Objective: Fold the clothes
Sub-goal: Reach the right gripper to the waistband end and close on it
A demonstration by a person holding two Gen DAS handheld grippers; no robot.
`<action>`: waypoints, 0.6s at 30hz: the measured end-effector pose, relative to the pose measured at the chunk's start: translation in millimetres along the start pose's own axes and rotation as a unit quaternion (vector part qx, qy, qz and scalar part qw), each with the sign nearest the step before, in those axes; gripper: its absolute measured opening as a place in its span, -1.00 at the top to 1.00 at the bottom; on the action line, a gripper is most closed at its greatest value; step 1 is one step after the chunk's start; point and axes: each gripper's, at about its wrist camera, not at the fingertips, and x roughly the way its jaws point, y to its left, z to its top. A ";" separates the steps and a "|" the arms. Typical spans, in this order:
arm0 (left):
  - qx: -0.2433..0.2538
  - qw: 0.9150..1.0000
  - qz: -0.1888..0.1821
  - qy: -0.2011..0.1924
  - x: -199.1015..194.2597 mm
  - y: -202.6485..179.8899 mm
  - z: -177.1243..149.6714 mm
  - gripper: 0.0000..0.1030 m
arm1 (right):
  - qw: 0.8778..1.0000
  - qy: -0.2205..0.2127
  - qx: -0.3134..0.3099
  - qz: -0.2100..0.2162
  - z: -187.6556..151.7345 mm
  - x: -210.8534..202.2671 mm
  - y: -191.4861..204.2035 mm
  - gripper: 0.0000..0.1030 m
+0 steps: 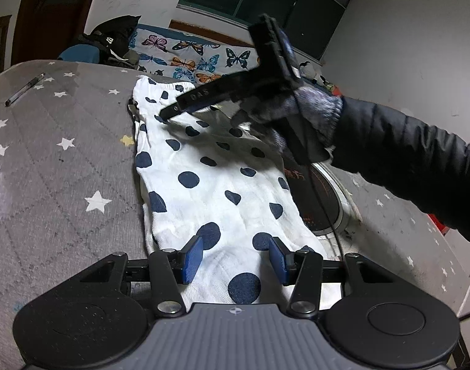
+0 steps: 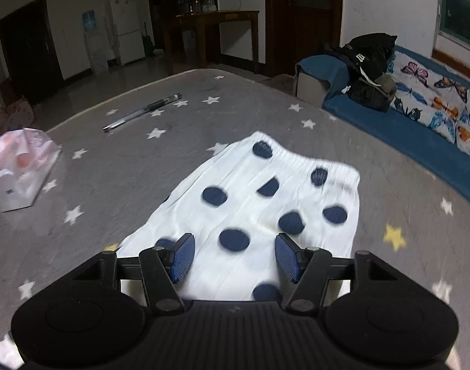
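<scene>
The white polka-dot garment (image 1: 222,185) lay flat on the grey star-print table cover (image 1: 65,169), waistband at the far end. The left gripper (image 1: 236,257) hovered released over its near end. The right gripper (image 2: 235,257), likewise released, gripped nothing.

White polka-dot garment (image 1: 216,191) flat on table

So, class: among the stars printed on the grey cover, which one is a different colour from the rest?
The yellow star beside the spotted garment; every other visible star on the grey cover is white.
</scene>
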 end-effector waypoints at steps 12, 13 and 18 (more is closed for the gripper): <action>-0.015 1.000 0.004 -0.003 1.7 -2.6 -1.9 0.01 | 0.999 -0.006 0.000 -0.031 38.2 41.9 -13.6 -0.21; -0.016 1.000 0.005 -0.003 1.7 -3.1 -2.2 0.01 | 1.000 -0.007 0.006 -0.028 40.5 42.8 -16.1 -0.21; -0.019 1.000 0.005 -0.004 1.8 -3.9 -3.9 0.00 | 0.999 -0.033 0.041 0.001 38.1 23.5 -36.3 -0.21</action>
